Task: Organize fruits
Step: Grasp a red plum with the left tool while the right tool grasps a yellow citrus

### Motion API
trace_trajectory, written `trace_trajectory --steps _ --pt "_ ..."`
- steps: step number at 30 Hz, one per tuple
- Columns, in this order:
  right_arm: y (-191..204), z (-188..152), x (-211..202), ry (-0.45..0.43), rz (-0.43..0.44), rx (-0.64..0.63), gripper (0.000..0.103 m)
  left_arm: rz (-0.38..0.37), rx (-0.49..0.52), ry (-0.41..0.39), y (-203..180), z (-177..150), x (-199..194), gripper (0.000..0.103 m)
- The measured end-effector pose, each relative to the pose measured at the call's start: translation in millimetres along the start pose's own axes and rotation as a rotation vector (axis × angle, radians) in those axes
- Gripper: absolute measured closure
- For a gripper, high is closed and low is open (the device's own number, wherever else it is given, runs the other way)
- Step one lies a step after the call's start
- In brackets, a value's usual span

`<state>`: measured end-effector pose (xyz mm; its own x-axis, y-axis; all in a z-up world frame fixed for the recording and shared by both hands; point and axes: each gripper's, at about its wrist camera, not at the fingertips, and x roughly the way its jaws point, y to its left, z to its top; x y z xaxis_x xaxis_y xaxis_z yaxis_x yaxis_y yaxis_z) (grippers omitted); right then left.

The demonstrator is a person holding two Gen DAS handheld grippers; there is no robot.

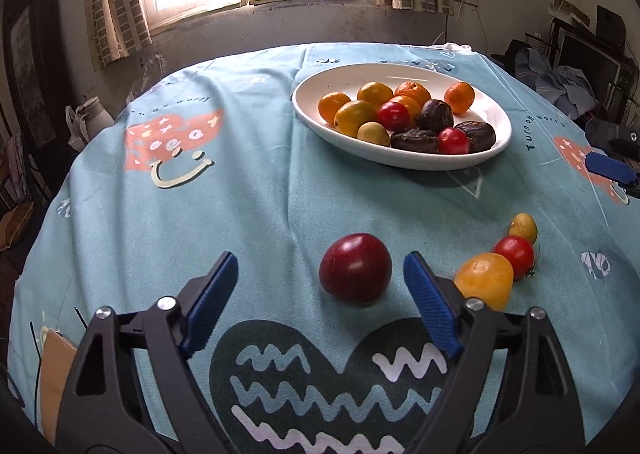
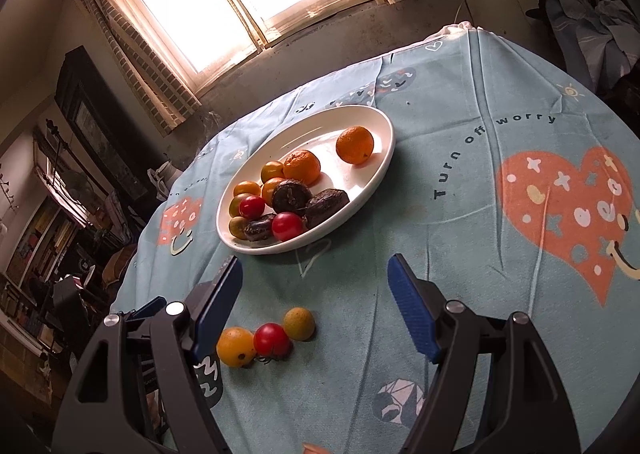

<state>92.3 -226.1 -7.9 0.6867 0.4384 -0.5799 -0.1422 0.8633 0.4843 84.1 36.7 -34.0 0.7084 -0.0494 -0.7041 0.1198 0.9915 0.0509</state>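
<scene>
the left gripper [image 1: 320, 282] has its jaws apart, and the dark red plum [image 1: 355, 269] sits between their tips on the cloth, nearer the right-hand pad and not touching either — a stance that reads as lining up to pinch it, since it is the fruit lying farthest from the rest. just beyond that pad lies a short row of loose fruit: a yellow-orange fruit [image 1: 484, 280], a red cherry tomato [image 1: 515, 256] and a small yellowish-green fruit [image 1: 523, 228], touching one another. farther off stands the white oval plate [image 1: 308, 109], already heaped with oranges, tomatoes and dark wrinkled fruit, so the loose ones probably belong there too. the right gripper [image 2: 316, 294] hangs with its jaws apart and nothing between them, pointed at the bare surface [image 2: 460, 238] between the plate and the row — seemingly waiting its turn.
</scene>
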Motion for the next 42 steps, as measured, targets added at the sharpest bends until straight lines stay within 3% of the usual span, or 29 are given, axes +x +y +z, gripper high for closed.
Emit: trace_trajectory --steps 3,8,12,19,22,32,37,42 --pt "0.3 -0.8 2.0 0.006 -0.004 0.0 0.028 -0.023 0.019 0.015 -4.6 -1.1 3.8 0.036" --pt "4.1 -3.4 4.5 0.018 -0.001 -0.014 0.028 -0.057 0.004 0.025 -6.0 2.8 11.0 0.04" --pt "8.8 -9.6 16.6 0.088 0.012 -0.034 0.028 -0.121 0.018 0.06 -12.5 6.9 21.0 0.063" --pt "10.5 -16.8 25.8 0.153 0.029 -0.034 0.032 -0.14 0.014 0.057 -12.3 7.1 20.1 0.063" --pt "11.2 -19.9 30.6 0.183 0.037 -0.036 0.042 -0.115 0.022 0.037 -12.0 8.1 15.3 0.063" --pt "9.7 -32.3 52.9 0.267 0.053 -0.011 0.058 -0.106 0.036 0.046 -14.6 6.7 16.8 0.063" --pt "11.8 -31.9 56.9 0.252 0.06 -0.006 0.058 -0.108 0.039 0.056 -15.4 6.8 19.3 0.063" --pt "14.7 -31.0 60.4 0.234 0.073 -0.011 0.067 -0.11 0.039 0.059 -16.1 7.1 19.6 0.063"
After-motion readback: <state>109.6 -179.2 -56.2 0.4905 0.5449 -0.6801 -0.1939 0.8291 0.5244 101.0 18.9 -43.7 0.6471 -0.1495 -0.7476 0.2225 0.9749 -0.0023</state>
